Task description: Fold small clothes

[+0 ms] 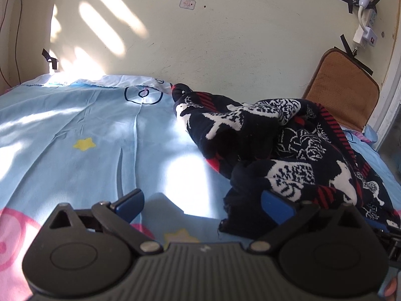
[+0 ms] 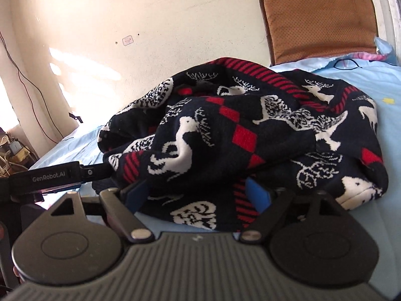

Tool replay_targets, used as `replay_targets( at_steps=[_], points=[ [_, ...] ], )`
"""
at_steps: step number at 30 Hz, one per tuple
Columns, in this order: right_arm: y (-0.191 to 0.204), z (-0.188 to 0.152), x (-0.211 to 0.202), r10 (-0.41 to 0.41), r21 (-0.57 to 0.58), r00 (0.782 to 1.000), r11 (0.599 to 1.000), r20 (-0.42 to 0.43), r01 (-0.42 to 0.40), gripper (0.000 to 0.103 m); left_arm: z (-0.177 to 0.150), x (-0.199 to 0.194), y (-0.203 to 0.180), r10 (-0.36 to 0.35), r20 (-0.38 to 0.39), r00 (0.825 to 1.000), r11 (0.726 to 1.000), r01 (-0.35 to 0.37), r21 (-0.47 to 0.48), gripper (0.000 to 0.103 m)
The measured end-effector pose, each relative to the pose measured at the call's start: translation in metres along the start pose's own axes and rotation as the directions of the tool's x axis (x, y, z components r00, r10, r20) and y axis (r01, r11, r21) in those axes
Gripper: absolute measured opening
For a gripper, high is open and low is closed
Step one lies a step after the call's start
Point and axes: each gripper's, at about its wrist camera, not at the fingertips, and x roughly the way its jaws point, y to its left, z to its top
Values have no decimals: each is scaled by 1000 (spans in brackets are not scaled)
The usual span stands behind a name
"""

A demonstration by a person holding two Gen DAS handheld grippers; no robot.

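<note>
A dark navy knitted sweater [image 1: 288, 145] with white reindeer and red stripes lies crumpled on the light blue bed sheet [image 1: 75, 125]. In the left wrist view it fills the right half. My left gripper [image 1: 204, 207] stands wide open low over the sheet, and a fold of the sweater's hem drapes over its right finger [image 1: 277, 209]. In the right wrist view the sweater [image 2: 238, 125] heaps up straight ahead. My right gripper [image 2: 198, 193] is open, with the sweater's lower edge lying loosely between its blue fingers. The left gripper's black body [image 2: 50, 175] shows at the left.
A brown cushion [image 1: 343, 92] [image 2: 318, 17] leans on the cream wall at the bed's far right corner. A white power strip with plugs [image 1: 363, 22] is taped to the wall above it. Cables and chargers [image 2: 12, 150] clutter the floor left of the bed.
</note>
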Motion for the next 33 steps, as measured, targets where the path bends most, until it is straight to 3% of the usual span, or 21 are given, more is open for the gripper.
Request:
replay_targets(
  at_steps=[33],
  points=[
    [-1, 0, -2, -2, 12, 1000, 1000, 10, 1, 87, 0, 1, 2, -4, -6, 1000, 1000, 4, -21, 103]
  ],
)
